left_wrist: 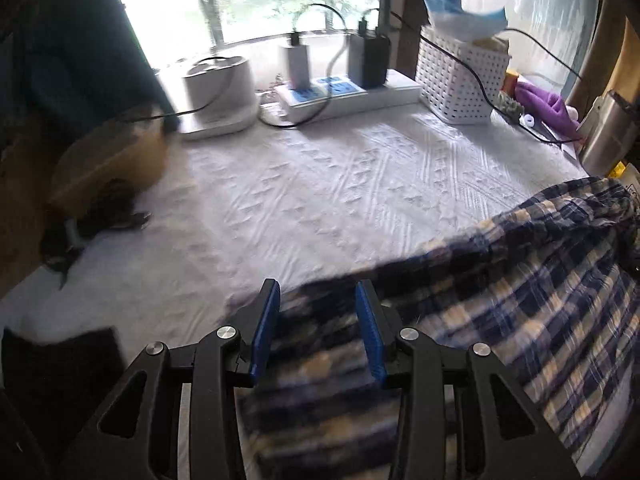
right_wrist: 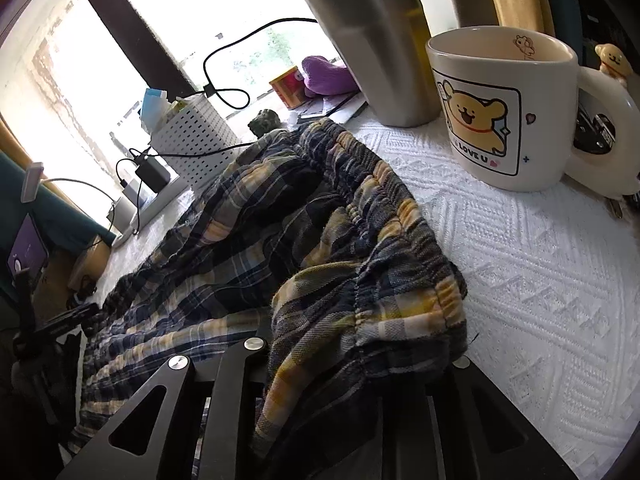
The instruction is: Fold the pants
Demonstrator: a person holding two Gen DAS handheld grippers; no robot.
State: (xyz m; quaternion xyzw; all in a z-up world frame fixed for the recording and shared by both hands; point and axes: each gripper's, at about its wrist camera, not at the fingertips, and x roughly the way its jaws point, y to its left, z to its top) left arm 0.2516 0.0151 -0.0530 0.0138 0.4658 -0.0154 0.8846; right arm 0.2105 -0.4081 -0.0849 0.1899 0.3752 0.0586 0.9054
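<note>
Plaid pants in navy, yellow and white lie crumpled across the right side of the white textured table cover. My left gripper hovers over their blurred near edge. Its blue pads stand apart with cloth showing below the gap, not pinched. In the right wrist view the pants stretch away to the left, and their gathered elastic waistband is bunched up over my right gripper. That cloth hides the right fingers, so their state is unreadable.
A cartoon-bear mug and a steel tumbler stand close to the right of the waistband. Along the window are a white perforated basket, a power strip with chargers and cables, and a white device. A yellow-brown object sits at the left edge.
</note>
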